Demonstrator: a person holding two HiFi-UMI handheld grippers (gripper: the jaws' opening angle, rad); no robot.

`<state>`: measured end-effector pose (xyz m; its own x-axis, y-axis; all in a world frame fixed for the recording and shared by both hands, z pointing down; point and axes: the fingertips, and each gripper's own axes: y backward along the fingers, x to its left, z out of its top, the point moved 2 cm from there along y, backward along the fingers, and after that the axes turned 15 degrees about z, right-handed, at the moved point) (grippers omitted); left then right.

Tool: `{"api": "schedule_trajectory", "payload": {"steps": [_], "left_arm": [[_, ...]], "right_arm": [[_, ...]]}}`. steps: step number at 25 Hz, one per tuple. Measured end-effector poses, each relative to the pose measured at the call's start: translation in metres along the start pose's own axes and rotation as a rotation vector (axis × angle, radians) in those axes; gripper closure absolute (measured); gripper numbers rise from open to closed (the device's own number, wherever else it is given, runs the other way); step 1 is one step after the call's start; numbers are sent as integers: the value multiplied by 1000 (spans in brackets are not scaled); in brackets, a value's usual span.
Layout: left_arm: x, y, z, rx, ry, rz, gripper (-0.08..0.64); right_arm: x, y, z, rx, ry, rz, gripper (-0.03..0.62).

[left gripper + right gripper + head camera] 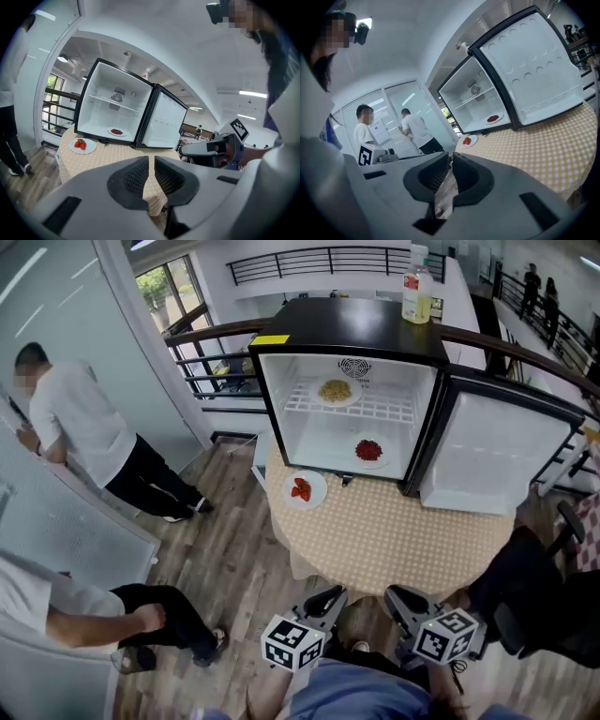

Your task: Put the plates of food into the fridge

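Observation:
A black mini fridge (349,334) stands open on a round table with a checked cloth (394,540). A plate of yellow food (335,392) sits on its wire shelf, and a plate of dark red food (368,452) (116,132) (492,118) lies on its floor. On the cloth, just in front of the fridge's left corner, is a plate of red fruit (304,489) (82,145) (468,140). My left gripper (328,598) (151,161) and right gripper (400,596) (451,159) hang at the table's near edge, far from all three plates. Both are shut and hold nothing.
The fridge door (487,451) swings out to the right over the table. A bottle (417,292) stands on the fridge top. One person (80,427) stands at a glass wall on the left and another (84,615) bends low at the near left. A railing (206,362) runs behind.

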<state>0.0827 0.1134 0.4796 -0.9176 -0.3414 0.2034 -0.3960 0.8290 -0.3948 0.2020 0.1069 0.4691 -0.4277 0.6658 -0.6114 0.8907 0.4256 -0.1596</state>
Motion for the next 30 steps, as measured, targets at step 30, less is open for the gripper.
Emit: {"api": "schedule_trajectory", "payload": {"steps": [30], "left_arm": [[-36,88,-28,-85,85,83,518]], "right_arm": [[56,18,-50,77,43,122,551]]}}
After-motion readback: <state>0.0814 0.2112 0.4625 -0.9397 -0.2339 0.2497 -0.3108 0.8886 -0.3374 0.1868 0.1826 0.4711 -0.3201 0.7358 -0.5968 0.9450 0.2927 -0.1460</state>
